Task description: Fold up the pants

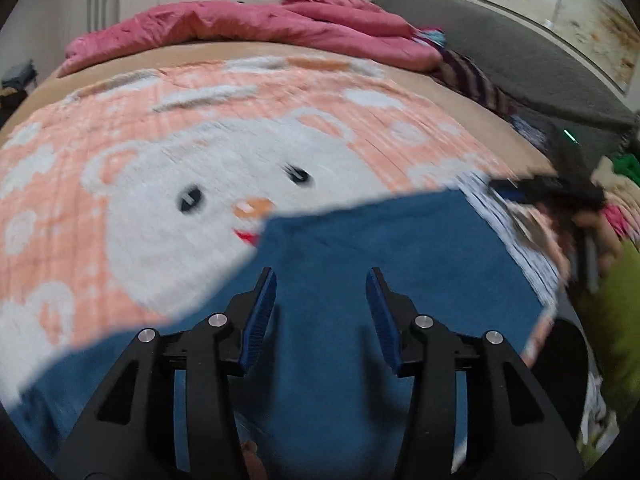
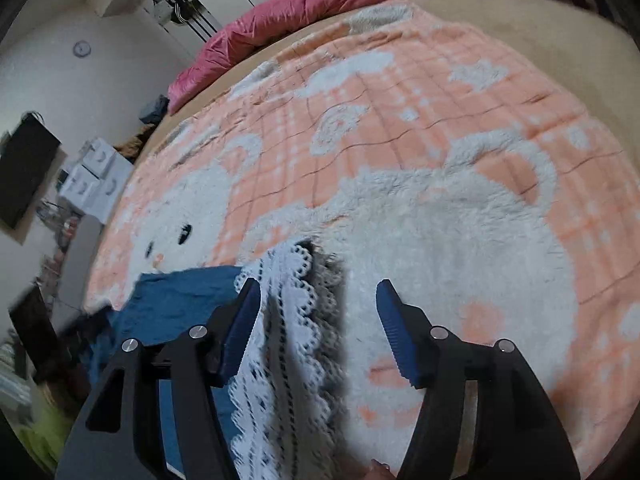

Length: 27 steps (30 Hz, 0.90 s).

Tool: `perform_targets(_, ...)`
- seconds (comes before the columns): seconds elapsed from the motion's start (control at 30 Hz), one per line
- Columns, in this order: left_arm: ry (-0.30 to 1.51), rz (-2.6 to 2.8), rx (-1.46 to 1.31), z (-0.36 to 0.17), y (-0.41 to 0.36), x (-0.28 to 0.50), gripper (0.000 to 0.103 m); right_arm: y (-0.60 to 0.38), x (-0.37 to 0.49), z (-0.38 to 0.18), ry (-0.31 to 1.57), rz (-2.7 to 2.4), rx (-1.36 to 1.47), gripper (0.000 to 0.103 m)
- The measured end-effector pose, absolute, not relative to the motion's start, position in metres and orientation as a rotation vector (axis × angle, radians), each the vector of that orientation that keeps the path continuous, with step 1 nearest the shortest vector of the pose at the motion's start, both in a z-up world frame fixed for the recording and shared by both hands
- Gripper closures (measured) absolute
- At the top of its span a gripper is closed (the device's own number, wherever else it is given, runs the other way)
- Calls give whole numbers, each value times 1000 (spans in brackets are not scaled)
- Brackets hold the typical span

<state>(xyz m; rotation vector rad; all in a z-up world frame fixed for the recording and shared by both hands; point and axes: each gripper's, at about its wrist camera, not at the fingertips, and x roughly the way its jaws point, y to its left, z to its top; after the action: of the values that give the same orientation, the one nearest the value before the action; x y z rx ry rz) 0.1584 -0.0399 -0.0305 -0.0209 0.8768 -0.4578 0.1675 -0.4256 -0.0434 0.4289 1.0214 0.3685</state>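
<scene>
Both your grippers are released, nothing between the pads. Left gripper (image 1: 321, 312) hovers over the blue pants (image 1: 360, 280), which lie flat at the near edge of the bear blanket (image 1: 160, 160), likely so the fold sets. Right gripper (image 2: 316, 328) hangs just over their lace trim (image 2: 288, 340), the pants' right end.

pants (image 1: 360, 248): blue | trim (image 2: 296, 320): white scalloped lace | blanket (image 2: 440, 128): peach check, white bear | quilt (image 1: 240, 24): pink | pads (image 1: 260, 312): blue
</scene>
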Motion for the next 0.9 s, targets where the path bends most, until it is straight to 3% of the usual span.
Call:
perform_targets(0.03,886,-469,-6,-35,-46,150,64,-425,171,-46,1027,380,448,45)
perform_targets(0.23,947,-450,95,-61,-66,129,63,-405,174,-56,1051,455,459,82)
perform_targets(0.33,954,-438,125,-65,-69,124,61,-399,158,-34,950,440,376,86)
perform_targets(0.43,961,-436,123,-68,-69,123,60,-394,155,-21,905,390,269,86)
perform_targets(0.6,963,-434,99,-73,-66,122,60,-371,168,-46,992,280,48,84)
perform_targets(0.8,944,-439,68,-72,-60,117,60,-384,162,-53,970,227,94,64)
perform_targets(0.83,939,-440,57,-69,-57,114,58,-389,155,-45,950,216,116,58)
perform_targets(0.9,924,-450,25,-62,-51,108,52,-399,136,-29,904,224,157,56)
